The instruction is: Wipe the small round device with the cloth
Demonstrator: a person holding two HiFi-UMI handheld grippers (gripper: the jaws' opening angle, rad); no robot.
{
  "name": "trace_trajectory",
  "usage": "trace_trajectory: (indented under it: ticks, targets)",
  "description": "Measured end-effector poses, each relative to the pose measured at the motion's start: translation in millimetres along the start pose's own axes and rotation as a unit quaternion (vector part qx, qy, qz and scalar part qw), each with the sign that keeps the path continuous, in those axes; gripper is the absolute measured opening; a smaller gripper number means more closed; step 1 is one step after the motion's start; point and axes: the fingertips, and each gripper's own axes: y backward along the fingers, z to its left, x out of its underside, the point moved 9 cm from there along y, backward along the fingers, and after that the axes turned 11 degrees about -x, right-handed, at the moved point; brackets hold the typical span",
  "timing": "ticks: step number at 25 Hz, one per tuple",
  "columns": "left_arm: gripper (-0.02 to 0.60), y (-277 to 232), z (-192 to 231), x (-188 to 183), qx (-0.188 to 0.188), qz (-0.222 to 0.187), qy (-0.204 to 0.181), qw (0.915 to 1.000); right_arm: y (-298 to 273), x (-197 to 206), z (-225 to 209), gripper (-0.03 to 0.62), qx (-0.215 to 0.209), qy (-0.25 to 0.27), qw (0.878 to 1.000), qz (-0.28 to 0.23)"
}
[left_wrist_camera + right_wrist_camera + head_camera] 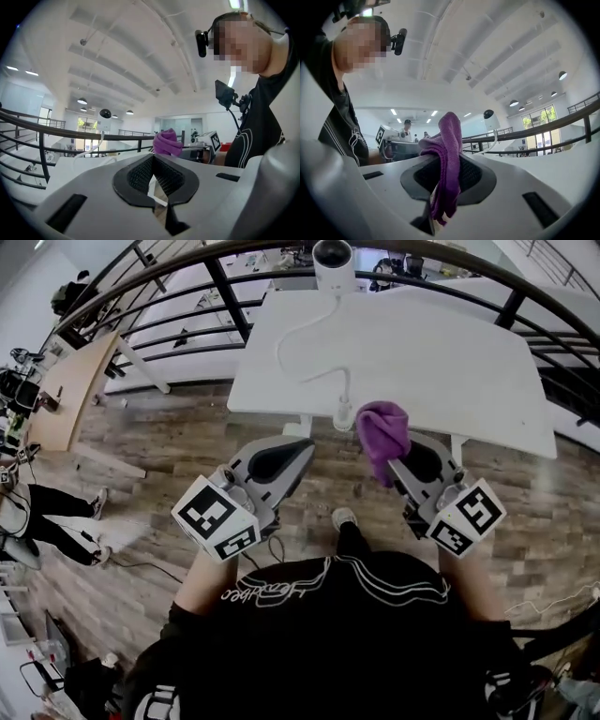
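The small round device [333, 261], white with a dark top, stands at the far edge of the white table [450, 371]. It also shows in the left gripper view [105, 113] and the right gripper view [489, 119]. My right gripper [398, 457] is shut on a purple cloth [382, 432], which bunches above the jaws and hangs down between them [447, 159]. My left gripper [302, 448] is shut with nothing in it, its jaws meeting at the tip [153, 158]. Both grippers are held near the table's near edge, well short of the device. The cloth [166, 142] shows to the left gripper's right.
A white cable [300, 348] runs from the device across the table to a clamp [343, 413] at its near edge. A black curved railing [234, 310] stands behind the table. A wooden desk [75, 381] and another person's legs [56, 512] are at the left.
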Motion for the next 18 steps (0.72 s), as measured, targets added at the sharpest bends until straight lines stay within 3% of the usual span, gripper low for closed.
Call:
trace_trajectory:
  ticks: [6, 12, 18]
  targets:
    - [0.009, 42, -38, -15, 0.007, -0.016, 0.055, 0.9983, 6, -19, 65, 0.066, 0.000, -0.023, 1.000, 0.018]
    - [0.009, 82, -71, -24, -0.005, -0.022, 0.032, 0.9992, 10, -22, 115, 0.066, 0.002, -0.037, 0.999, 0.007]
    - [0.009, 114, -80, -20, -0.016, -0.041, 0.044, 0.9981, 13, -17, 145, 0.066, 0.009, -0.033, 0.999, 0.005]
